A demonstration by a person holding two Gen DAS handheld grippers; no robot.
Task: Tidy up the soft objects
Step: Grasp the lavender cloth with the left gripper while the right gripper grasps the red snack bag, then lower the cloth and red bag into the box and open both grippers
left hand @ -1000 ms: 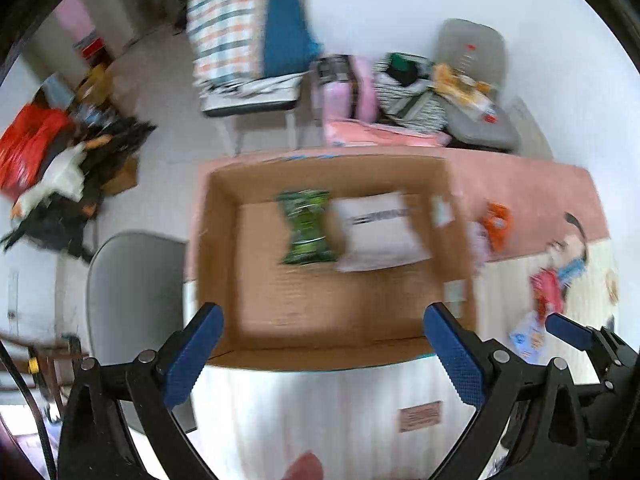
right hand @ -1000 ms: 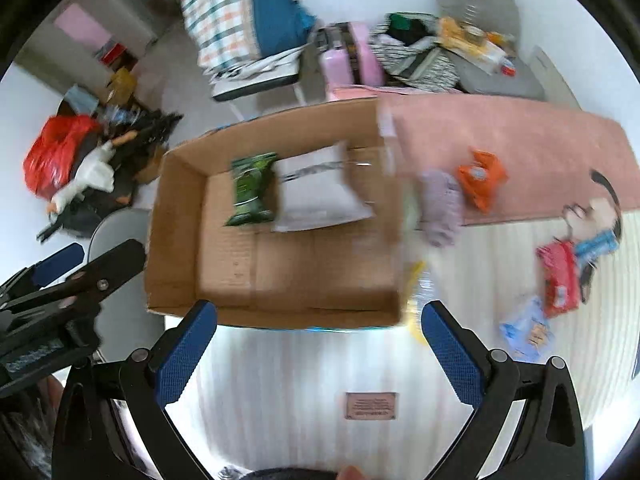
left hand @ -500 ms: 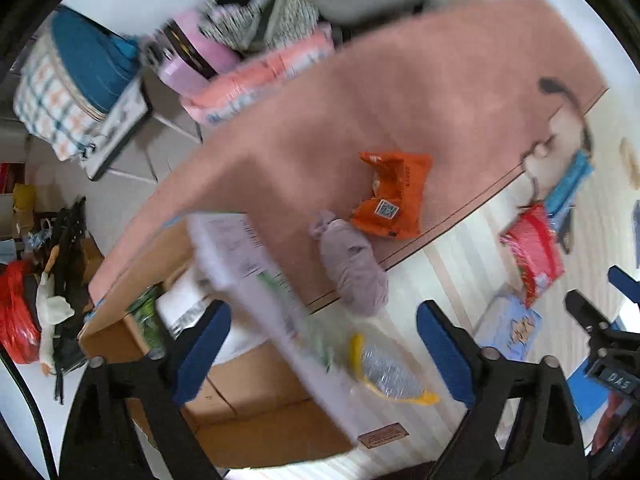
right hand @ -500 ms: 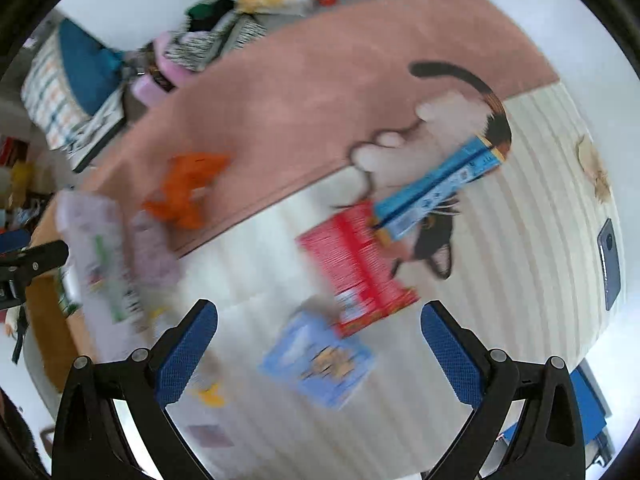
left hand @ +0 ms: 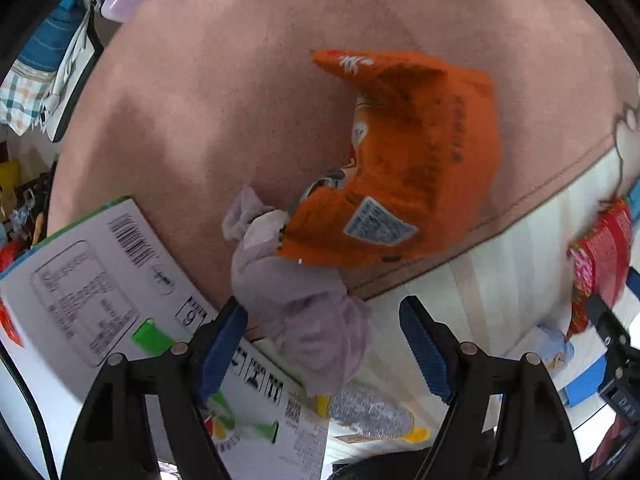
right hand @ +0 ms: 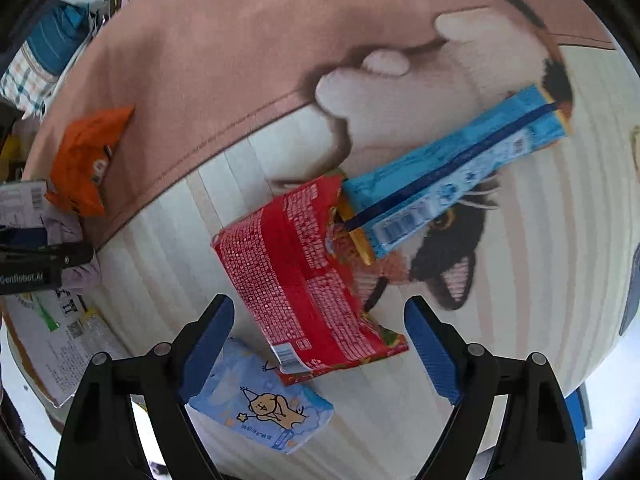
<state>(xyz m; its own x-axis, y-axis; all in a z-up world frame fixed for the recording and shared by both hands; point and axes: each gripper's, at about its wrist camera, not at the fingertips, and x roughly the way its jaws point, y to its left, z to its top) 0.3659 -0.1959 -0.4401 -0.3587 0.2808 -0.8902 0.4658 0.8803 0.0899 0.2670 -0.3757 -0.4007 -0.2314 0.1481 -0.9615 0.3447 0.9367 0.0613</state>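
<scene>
Cover: pink and cream striped fabric with a printed cat, short nap, spread over the worktop.
Box flap: white printed cardboard, flat, barcode and blurred text; lower part cut off by the left tool.
Red packet: glossy foil, crinkled, lying flat between the right tool's fingers, top edge tucked under the blue packet.
Blue packet: long, narrow, shiny, lying slantwise across the cat print.
Orange packet: puffy foil, white label, touching the cloth.
Cloth: pale lilac, bunched, soft, between the left tool's fingers, resting on the flap edge.
Tissue pack: light blue, cartoon print, partly hidden by a finger.
Left tool: spread wide, gripping nothing.
Right tool: spread wide, gripping nothing.
</scene>
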